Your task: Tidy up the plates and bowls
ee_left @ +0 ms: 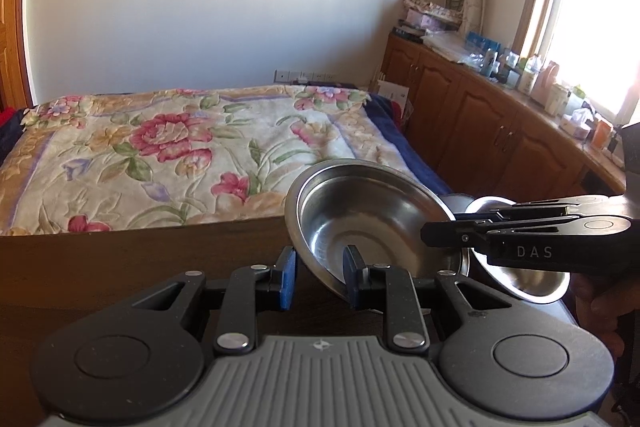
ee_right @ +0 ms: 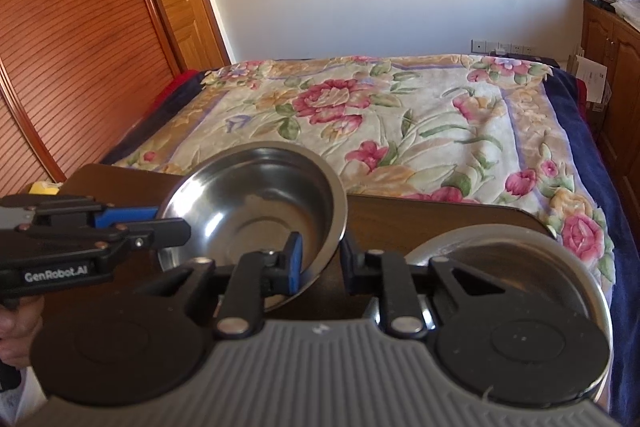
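A steel bowl (ee_left: 372, 223) (ee_right: 256, 211) hangs tilted just above the dark wooden table (ee_left: 120, 267) (ee_right: 440, 215). My left gripper (ee_left: 320, 267) is shut on its near left rim, one blue pad inside the bowl and one outside. In the right wrist view it comes in from the left (ee_right: 168, 221). My right gripper (ee_right: 320, 255) is shut on the opposite rim in the same way and reaches in from the right in the left wrist view (ee_left: 440, 227). A second steel dish (ee_left: 536, 283) (ee_right: 500, 251) lies on the table under the right gripper, partly hidden.
Beyond the table's far edge is a bed with a floral blanket (ee_left: 180, 155) (ee_right: 400, 115). Wooden cabinets (ee_left: 480, 131) with cluttered tops line the right wall under a bright window. A wooden wardrobe (ee_right: 60, 67) stands to the left. A person's hands (ee_left: 600, 303) (ee_right: 16, 327) hold the gripper handles.
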`<control>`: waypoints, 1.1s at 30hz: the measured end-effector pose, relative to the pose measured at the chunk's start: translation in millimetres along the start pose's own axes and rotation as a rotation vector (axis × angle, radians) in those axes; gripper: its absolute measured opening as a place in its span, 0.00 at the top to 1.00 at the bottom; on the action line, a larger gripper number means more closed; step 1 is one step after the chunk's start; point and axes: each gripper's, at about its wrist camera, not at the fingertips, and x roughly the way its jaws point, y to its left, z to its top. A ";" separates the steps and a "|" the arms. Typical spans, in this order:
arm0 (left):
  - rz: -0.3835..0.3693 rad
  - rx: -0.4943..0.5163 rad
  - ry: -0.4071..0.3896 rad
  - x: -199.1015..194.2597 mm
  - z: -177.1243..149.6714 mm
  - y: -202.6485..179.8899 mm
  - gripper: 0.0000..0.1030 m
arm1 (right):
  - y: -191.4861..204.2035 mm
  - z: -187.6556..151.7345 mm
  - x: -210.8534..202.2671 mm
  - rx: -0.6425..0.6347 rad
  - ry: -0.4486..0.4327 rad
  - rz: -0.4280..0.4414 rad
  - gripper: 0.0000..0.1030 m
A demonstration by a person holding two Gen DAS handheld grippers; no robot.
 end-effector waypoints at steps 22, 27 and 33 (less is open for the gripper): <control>-0.054 0.060 -0.083 -92.7 -24.2 -28.1 0.74 | 31.3 -13.7 -81.7 -0.010 -0.078 -0.001 0.79; -0.073 0.044 -0.083 -106.5 -41.4 -27.5 0.74 | 37.2 -26.9 -93.4 -0.009 -0.072 0.004 0.79; -0.084 0.040 -0.084 -121.4 -54.9 -29.0 0.74 | 48.3 -42.2 -105.1 -0.022 -0.070 0.002 0.79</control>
